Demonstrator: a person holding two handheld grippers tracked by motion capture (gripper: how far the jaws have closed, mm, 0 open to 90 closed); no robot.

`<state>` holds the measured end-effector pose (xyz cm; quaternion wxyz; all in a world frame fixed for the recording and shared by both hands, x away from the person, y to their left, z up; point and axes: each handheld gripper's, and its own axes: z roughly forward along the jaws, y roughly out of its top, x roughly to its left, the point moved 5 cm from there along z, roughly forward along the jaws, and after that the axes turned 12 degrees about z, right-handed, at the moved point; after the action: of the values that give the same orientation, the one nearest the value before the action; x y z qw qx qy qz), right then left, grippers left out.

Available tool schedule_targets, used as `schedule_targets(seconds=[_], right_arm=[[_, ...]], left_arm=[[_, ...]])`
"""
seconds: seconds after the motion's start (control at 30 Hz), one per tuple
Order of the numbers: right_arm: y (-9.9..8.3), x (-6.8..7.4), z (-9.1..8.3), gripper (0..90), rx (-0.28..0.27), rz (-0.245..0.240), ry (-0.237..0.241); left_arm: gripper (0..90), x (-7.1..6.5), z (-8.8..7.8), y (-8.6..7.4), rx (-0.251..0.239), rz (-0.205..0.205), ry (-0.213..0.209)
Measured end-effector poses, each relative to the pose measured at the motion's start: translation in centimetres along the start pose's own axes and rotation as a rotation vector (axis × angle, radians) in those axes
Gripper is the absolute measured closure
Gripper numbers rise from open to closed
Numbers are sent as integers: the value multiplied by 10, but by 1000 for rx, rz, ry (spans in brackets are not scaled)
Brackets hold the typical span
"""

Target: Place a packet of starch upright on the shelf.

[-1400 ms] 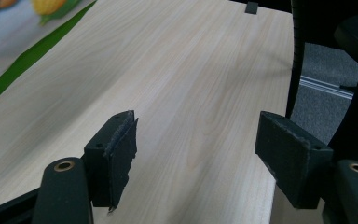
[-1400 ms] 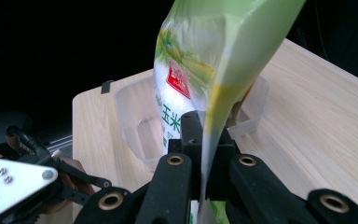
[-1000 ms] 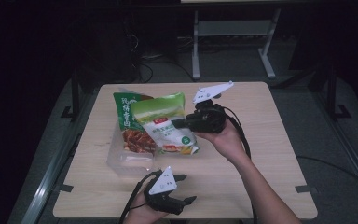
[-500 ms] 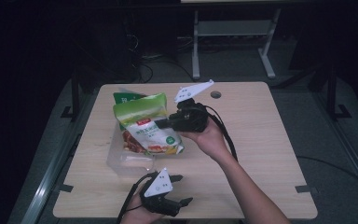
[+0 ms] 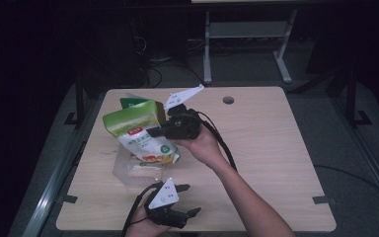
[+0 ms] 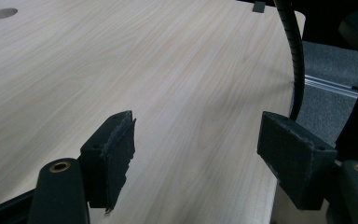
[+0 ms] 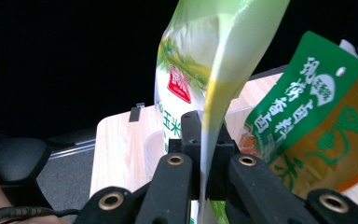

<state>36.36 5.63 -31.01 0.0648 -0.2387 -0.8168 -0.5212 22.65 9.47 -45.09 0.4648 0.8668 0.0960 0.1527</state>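
The right tongs (image 5: 159, 131) are clamped on the edge seam of a light green snack pouch (image 5: 140, 136), holding it in the air above a clear plastic tray (image 5: 123, 170) at about nine o'clock on the worktop (image 5: 276, 148). In the right gripper view the jaws pinch a thin flat fold of the film, with the pouch (image 7: 205, 70) rising above them.

A second, darker green pouch (image 7: 317, 126) stands just beside it, leaning in the tray.

The left tongs (image 5: 190, 200) rest at six o'clock, jaws wide apart and empty over bare wood.

Judgement: the pouch looks light, soft and glossy. The film should buckle and may slip under a shallow pinch. The sealed seam is the firmest hold. Gripping the filled belly risks crushing the contents.
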Motion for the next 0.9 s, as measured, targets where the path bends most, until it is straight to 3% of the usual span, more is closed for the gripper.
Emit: schedule_targets(seconds=[0.43, 0.67, 0.9], right_arm=[[8, 4, 32, 891, 30, -23, 31], [12, 11, 52, 891, 57, -24, 61], [7, 10, 71, 891, 82, -21, 80]], left_arm=[[270, -2, 2, -2, -9, -25, -5], [263, -2, 1, -3, -1, -17, -12], [261, -3, -1, -3, -3, -9, -19]])
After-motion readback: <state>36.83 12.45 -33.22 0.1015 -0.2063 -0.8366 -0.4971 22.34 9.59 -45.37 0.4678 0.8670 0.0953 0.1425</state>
